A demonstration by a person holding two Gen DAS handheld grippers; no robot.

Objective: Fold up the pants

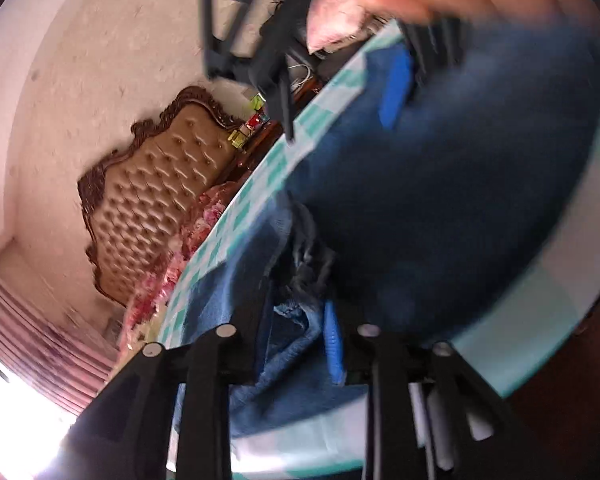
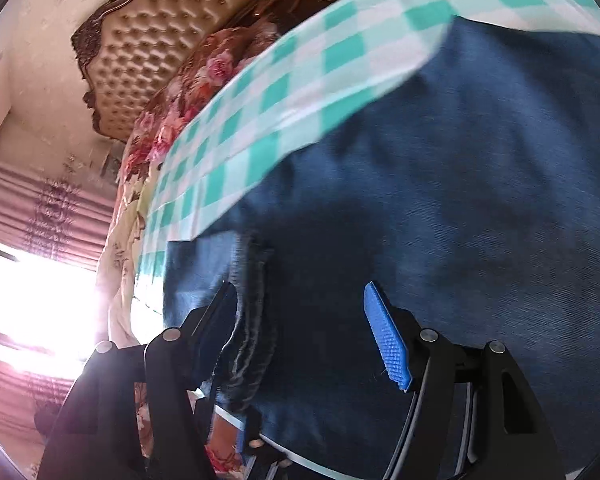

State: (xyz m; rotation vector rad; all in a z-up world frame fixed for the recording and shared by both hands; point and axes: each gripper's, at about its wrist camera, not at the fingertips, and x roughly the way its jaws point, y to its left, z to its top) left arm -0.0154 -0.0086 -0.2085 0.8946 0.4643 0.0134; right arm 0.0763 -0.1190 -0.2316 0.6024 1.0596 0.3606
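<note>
**Denim pants mid-fold on a checked surface, seen from both wrists**

The pants [image 2: 440,200], dark blue denim, lie spread over a surface [image 2: 300,80] covered with a green-and-white checked cloth. Denim of this kind is judged soft but fairly heavy and limp: it will drape and sag from any single grip point, and its rough weave should not slip between ridged pads. The thick stitched seam or hem [image 2: 252,320] beside the right tool offers the firmest hold; a doubled edge is likely to carry the fabric better than a single layer.

The right tool [image 2: 300,332] stands with its fingers apart over the cloth, the blue ridged pad [image 2: 388,344] clear of the fabric; the seam lies near its other finger, apparently unpinched. The left tool [image 1: 296,340] has its fingers nearly together with a bunched fold of denim [image 1: 296,320] between them; motion blur leaves it uncertain whether the pads actually press on it.

Beyond the surface stand a tufted tan headboard [image 2: 152,48] with a carved dark frame, floral bedding [image 2: 188,92], pink curtains [image 2: 40,208] and a bright window [image 2: 32,304].
</note>
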